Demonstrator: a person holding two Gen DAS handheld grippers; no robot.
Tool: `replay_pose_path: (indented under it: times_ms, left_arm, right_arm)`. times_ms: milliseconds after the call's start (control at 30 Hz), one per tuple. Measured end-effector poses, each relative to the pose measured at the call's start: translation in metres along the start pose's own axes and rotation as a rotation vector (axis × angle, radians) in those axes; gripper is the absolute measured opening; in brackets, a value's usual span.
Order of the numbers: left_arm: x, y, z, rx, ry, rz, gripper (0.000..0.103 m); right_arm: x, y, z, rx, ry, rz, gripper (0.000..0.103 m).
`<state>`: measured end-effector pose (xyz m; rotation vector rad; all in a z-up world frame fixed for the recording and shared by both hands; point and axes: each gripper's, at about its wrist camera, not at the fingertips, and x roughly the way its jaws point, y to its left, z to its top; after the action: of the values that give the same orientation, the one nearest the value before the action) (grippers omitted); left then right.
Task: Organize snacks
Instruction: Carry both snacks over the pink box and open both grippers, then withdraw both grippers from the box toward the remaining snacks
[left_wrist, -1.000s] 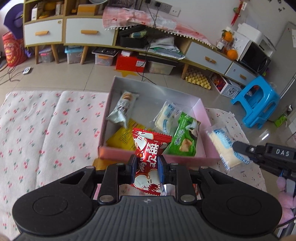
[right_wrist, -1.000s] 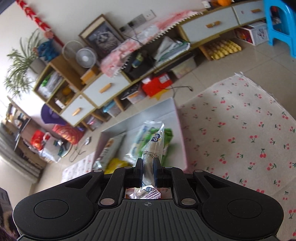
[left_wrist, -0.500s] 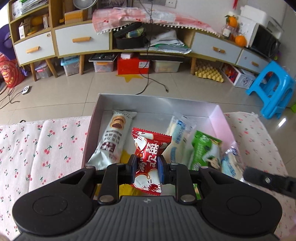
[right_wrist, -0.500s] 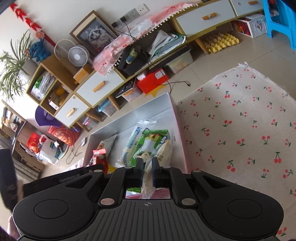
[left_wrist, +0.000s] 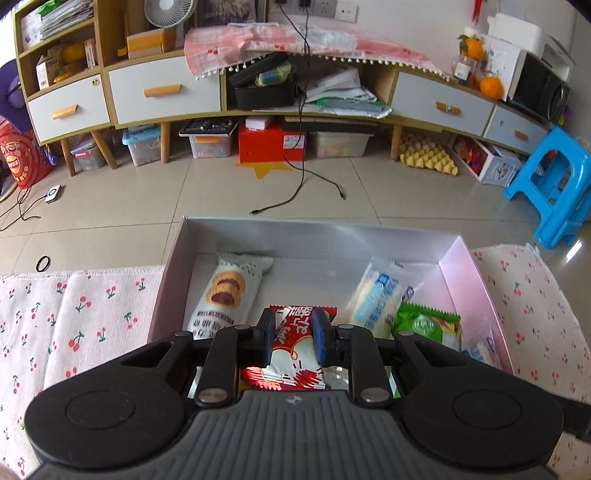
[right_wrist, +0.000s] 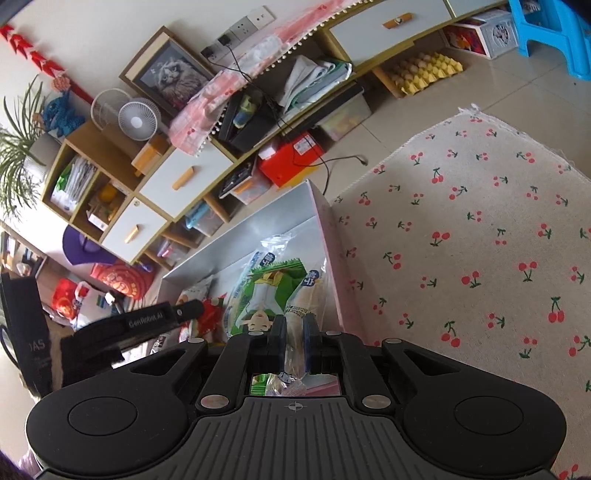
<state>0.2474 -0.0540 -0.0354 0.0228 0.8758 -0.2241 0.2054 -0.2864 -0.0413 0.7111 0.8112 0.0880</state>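
Observation:
My left gripper (left_wrist: 293, 332) is shut on a red snack packet (left_wrist: 295, 354) and holds it low over the middle of the pink box (left_wrist: 476, 273). Inside the box lie a white cookie packet (left_wrist: 225, 295), a clear blue-and-white cake packet (left_wrist: 376, 295) and a green packet (left_wrist: 424, 325). My right gripper (right_wrist: 293, 334) is shut on a clear blue-and-white cake packet (right_wrist: 308, 291) just inside the box's right wall (right_wrist: 332, 258), beside the green packet (right_wrist: 269, 291). The left gripper's finger (right_wrist: 162, 314) shows at the left of the right wrist view.
The box sits on a cherry-print cloth (right_wrist: 480, 240) that spreads wide to its right and also to its left (left_wrist: 74, 314). Beyond the box is tiled floor with a black cable (left_wrist: 299, 192), a long low cabinet (left_wrist: 166, 92) and a blue stool (left_wrist: 554, 192).
Both grippers have moved in over the box and lower. The red packet now hangs inside the box's middle, and the cake packet has come down beside the green packet at the right wall.

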Motion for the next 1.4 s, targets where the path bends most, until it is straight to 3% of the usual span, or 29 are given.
replay_pose_path:
  times_ms: [267, 533, 633, 733, 767, 800, 967, 1100, 1400]
  left_arm:
    - [0.001, -0.006, -0.002, 0.027, 0.014, 0.017, 0.023]
    - [-0.008, -0.004, -0.001, 0.022, 0.026, 0.032, 0.053]
    - [-0.014, -0.003, -0.002, 0.023, 0.019, 0.035, 0.059]
    - [-0.022, -0.002, -0.004, 0.021, 0.01, 0.035, 0.066]
    - [-0.025, -0.002, -0.005, 0.021, 0.007, 0.033, 0.067]
    - [-0.028, -0.002, -0.006, 0.022, 0.004, 0.032, 0.07]
    - [-0.045, 0.001, -0.013, 0.024, -0.004, 0.014, 0.075]
    - [-0.058, 0.005, -0.022, 0.024, -0.014, 0.009, 0.087]
    - [-0.09, 0.009, -0.045, 0.023, -0.041, 0.0, 0.102]
  right_arm:
    - [0.003, 0.002, -0.002, -0.037, 0.017, -0.044, 0.015]
    - [-0.001, -0.003, 0.004, -0.001, 0.053, -0.031, 0.024]
    - [-0.005, -0.001, 0.004, -0.006, 0.062, -0.025, 0.028]
    - [-0.011, 0.0, 0.004, 0.0, 0.058, -0.012, 0.048]
    - [-0.014, 0.002, 0.004, -0.001, 0.05, -0.023, 0.062]
    - [-0.017, 0.003, 0.004, -0.006, 0.042, -0.029, 0.067]
    - [-0.027, 0.005, 0.003, -0.006, 0.053, -0.024, 0.068]
    - [-0.038, 0.008, -0.001, -0.011, 0.054, -0.026, 0.078]
    - [-0.054, 0.02, -0.012, -0.103, 0.078, -0.042, 0.087]
